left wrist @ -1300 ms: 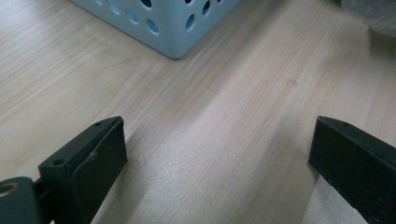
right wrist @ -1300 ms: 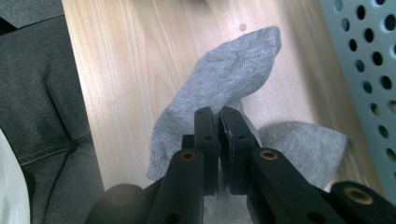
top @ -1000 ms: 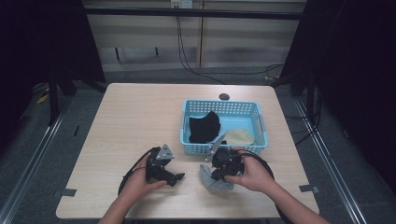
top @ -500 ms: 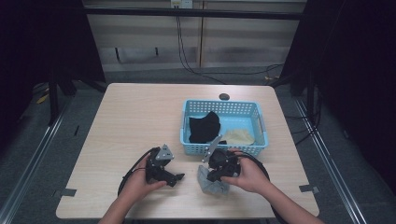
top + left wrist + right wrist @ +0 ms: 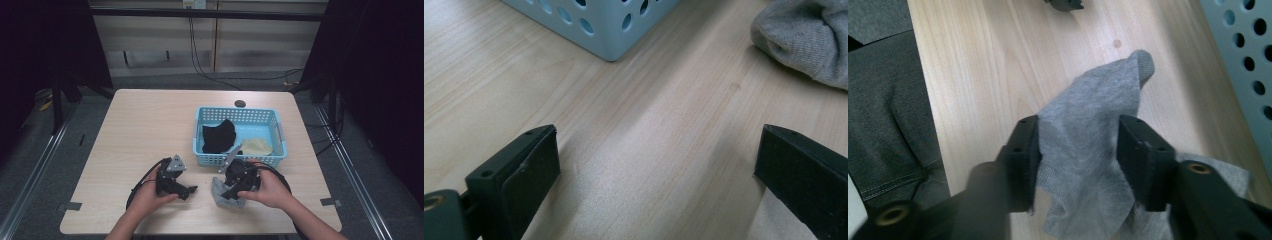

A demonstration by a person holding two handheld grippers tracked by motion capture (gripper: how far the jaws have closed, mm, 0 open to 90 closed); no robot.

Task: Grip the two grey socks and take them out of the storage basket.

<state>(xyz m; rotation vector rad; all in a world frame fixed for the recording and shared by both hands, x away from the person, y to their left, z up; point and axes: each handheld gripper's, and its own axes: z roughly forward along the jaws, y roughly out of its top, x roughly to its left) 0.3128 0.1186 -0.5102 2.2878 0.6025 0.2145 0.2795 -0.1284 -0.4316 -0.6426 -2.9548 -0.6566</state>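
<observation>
Grey cloth (image 5: 1088, 145) bunched on the table (image 5: 140, 130) between the jaws of the right gripper (image 5: 1079, 150), jaws just eased apart, cloth still between the pads, brushing the left pad, no clear squeeze. Seen from the high view under the right gripper (image 5: 235, 192), near the table's front edge, just in front of the blue basket (image 5: 277, 129). Left gripper (image 5: 656, 172) gaping wide over bare wood, nothing between. Beyond: black cloth (image 5: 218, 137) and pale yellow cloth (image 5: 257, 146) lying inside the basket.
</observation>
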